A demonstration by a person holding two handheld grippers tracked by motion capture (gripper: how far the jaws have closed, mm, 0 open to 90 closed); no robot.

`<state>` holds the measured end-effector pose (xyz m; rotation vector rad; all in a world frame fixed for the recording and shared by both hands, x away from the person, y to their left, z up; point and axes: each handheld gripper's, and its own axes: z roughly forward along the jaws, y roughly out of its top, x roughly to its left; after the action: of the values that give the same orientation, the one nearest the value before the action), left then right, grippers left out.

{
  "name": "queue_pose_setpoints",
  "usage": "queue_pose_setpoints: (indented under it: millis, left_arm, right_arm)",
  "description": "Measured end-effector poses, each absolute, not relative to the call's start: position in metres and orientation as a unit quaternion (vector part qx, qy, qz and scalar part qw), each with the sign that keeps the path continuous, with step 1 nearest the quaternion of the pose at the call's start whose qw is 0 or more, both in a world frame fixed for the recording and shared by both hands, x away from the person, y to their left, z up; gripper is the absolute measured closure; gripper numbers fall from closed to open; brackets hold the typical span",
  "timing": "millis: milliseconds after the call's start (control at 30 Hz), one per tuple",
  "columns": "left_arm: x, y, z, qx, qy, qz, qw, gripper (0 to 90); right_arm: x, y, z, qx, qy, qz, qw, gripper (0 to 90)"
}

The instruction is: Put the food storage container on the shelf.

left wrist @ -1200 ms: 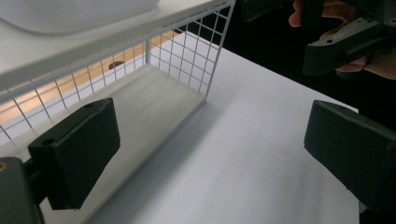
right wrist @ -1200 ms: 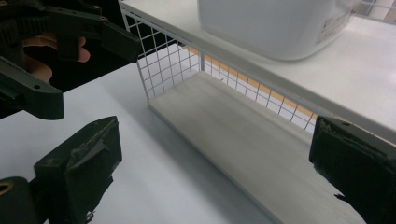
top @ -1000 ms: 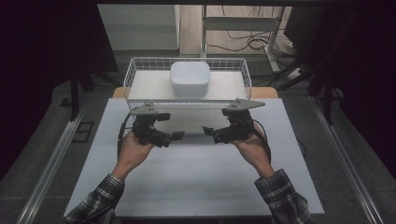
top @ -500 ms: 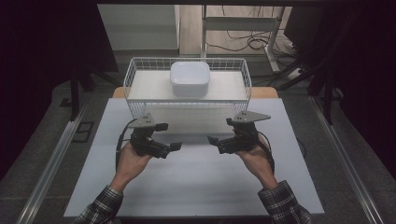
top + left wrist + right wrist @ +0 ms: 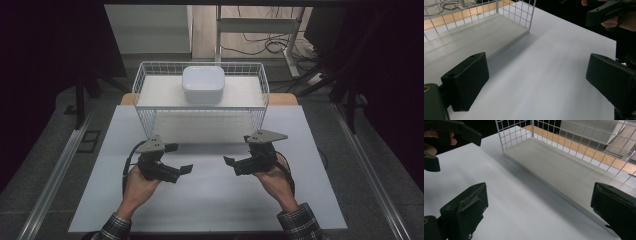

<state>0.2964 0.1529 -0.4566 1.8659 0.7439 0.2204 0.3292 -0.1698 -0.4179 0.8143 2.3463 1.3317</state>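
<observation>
A person is sitting at the near edge of a white desk (image 5: 210,205), plaid sleeves showing at the bottom of the high view. At the left, the person's left hand (image 5: 137,186) is gripping the left gripper (image 5: 181,171), which is hovering over the desk and pointing inward toward the middle. In the left gripper view its black fingers (image 5: 465,81) are standing wide apart and released, with bare white desk between them and a corner of the basket beyond.

Toward the middle and farther back, a white wire basket (image 5: 145,107) is standing on the desk — it is lined with a pale flat board, and a white rounded-square container (image 5: 202,84) is sitting inside it near the centre of the far side, well apart from both grippers.

At the right, the right hand (image 5: 272,181) is holding the right gripper (image 5: 231,164), pointing inward so that the two grippers are facing each other across a gap. In the right gripper view its fingers (image 5: 465,211) are also spread open and grasping nothing — the basket's wire wall and board are lying just beyond them.
</observation>
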Motion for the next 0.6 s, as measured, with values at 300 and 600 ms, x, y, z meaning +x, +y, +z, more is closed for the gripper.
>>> queue_pose_setpoints:
  millis: [300,600]
  left_arm:
    - [0.289,0.151,-0.473,0.79,0.317,0.088,0.518,5.1]
    - [0.279,0.15,-0.485,0.792,0.32,0.091,0.512,5.6]
  right_arm:
    - [0.321,-0.173,-0.429,0.286,0.825,0.463,0.157,0.6]
    - [0.314,-0.181,-0.443,0.296,0.824,0.458,0.153,0.9]
